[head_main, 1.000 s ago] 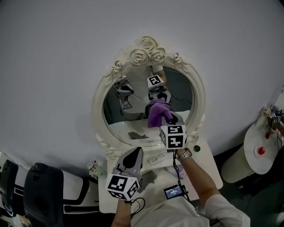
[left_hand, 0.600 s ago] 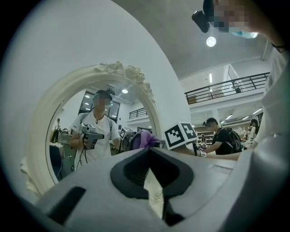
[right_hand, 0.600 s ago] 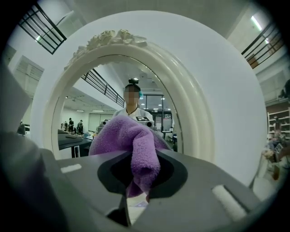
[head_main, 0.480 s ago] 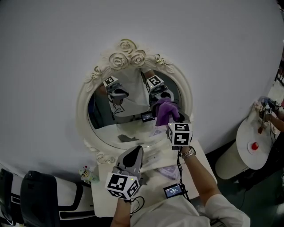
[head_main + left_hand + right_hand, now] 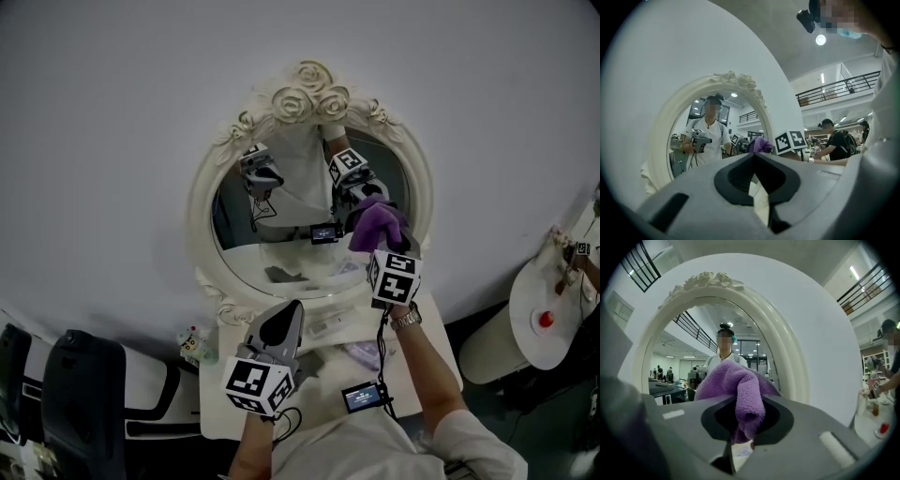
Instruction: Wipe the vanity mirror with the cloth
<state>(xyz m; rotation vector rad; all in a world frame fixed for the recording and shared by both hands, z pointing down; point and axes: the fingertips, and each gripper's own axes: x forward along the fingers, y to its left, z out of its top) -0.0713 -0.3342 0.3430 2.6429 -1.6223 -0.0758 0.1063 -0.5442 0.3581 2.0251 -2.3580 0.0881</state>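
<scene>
An oval vanity mirror in an ornate white frame (image 5: 202, 216) with roses on top stands against the wall. My right gripper (image 5: 379, 246) is shut on a purple cloth (image 5: 380, 221), and the cloth is up against the right part of the glass, close to the frame. In the right gripper view the cloth (image 5: 736, 383) bulges out of the right gripper (image 5: 750, 401), with the mirror frame (image 5: 785, 357) behind it. My left gripper (image 5: 290, 309) hovers low over the table in front of the mirror. It is shut and holds nothing; the left gripper (image 5: 754, 155) points at the mirror frame (image 5: 658, 136).
The mirror stands on a small white table (image 5: 441, 349) with a small screen device (image 5: 361, 397) and a few flat items. A small figurine (image 5: 192, 345) sits at its left corner. A black chair (image 5: 84, 384) is at the lower left. A round white table (image 5: 553, 305) stands at the right.
My right gripper has carried the purple cloth across the glass from near the middle toward the right rim. The left gripper has stayed where it was.
</scene>
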